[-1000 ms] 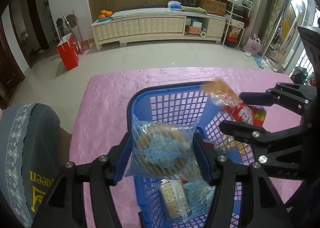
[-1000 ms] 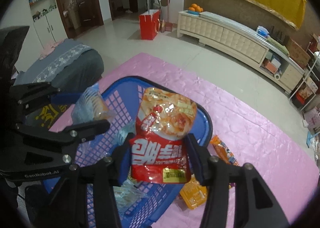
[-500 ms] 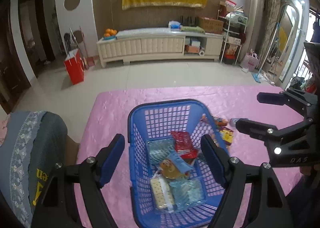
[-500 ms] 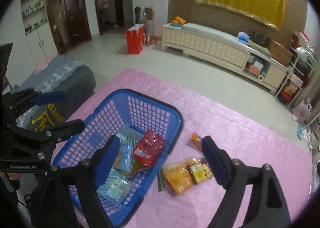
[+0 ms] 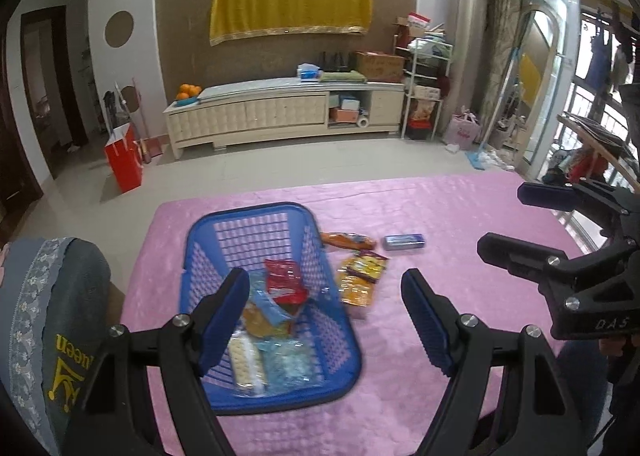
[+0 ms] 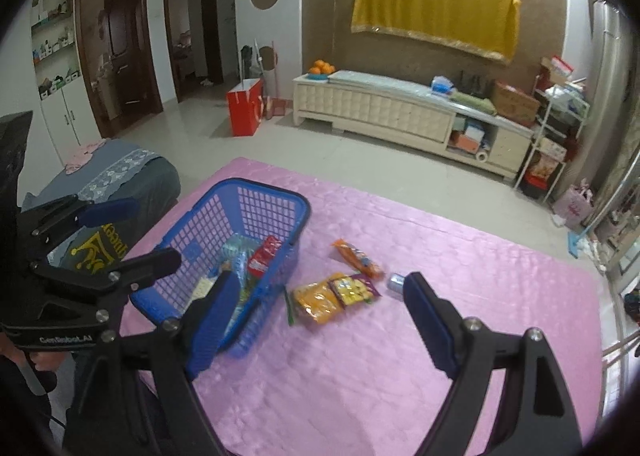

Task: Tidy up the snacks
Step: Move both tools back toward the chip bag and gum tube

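Observation:
A blue plastic basket (image 5: pixel 208 240) (image 6: pixel 280 196) sits on the pink table cover and holds several snack packs, with a red pack (image 5: pixel 283 282) (image 6: pixel 264 256) on top. Outside it on the cover lie an orange pack (image 5: pixel 347 241) (image 6: pixel 356 256), a yellow pack (image 5: pixel 360 276) (image 6: pixel 316 300) and a small blue pack (image 5: pixel 403 241) (image 6: pixel 394 282). My left gripper (image 5: pixel 326 316) is open and empty, raised above the basket. My right gripper (image 6: pixel 316 316) is open and empty, raised above the loose packs. Each gripper shows in the other's view, the right one (image 5: pixel 520 216) and the left one (image 6: pixel 132 228).
A grey cushioned seat (image 5: pixel 48 316) (image 6: pixel 120 176) stands against the table's left edge. Beyond the table's far edge is tiled floor with a red bag (image 5: pixel 124 158), a long cream cabinet (image 5: pixel 280 116) and shelves (image 5: pixel 420 96) at the right.
Both grippers let go of their packs, the blue-patterned one and the red one, which now lie in the basket. Both grippers opened and pulled up and back from the basket.

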{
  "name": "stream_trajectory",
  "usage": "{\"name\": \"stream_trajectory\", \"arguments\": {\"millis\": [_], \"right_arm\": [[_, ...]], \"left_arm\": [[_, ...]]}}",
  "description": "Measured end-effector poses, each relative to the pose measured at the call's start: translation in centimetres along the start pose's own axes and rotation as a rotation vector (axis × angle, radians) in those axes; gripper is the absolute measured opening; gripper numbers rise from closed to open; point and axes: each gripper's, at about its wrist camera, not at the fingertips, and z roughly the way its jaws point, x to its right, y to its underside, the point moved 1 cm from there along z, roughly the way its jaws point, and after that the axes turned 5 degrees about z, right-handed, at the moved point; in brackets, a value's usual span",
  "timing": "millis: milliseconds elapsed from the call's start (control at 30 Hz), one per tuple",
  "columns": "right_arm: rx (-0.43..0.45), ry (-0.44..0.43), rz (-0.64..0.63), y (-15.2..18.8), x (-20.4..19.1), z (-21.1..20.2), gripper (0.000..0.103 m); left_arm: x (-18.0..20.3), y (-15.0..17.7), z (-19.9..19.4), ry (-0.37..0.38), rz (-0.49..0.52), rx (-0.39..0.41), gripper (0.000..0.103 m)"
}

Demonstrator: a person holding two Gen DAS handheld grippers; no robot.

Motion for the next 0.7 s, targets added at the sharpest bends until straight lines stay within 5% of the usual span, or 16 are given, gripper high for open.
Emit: {"name": "stream_trajectory", "arguments": {"millis": [700], "right_arm": [[-0.022, 0.022, 0.101, 5.2, 7.4, -0.4, 0.087]], "left_arm": [[9.4, 1.0, 2.8, 0.043, 0.098, -0.082, 0.077]]}}
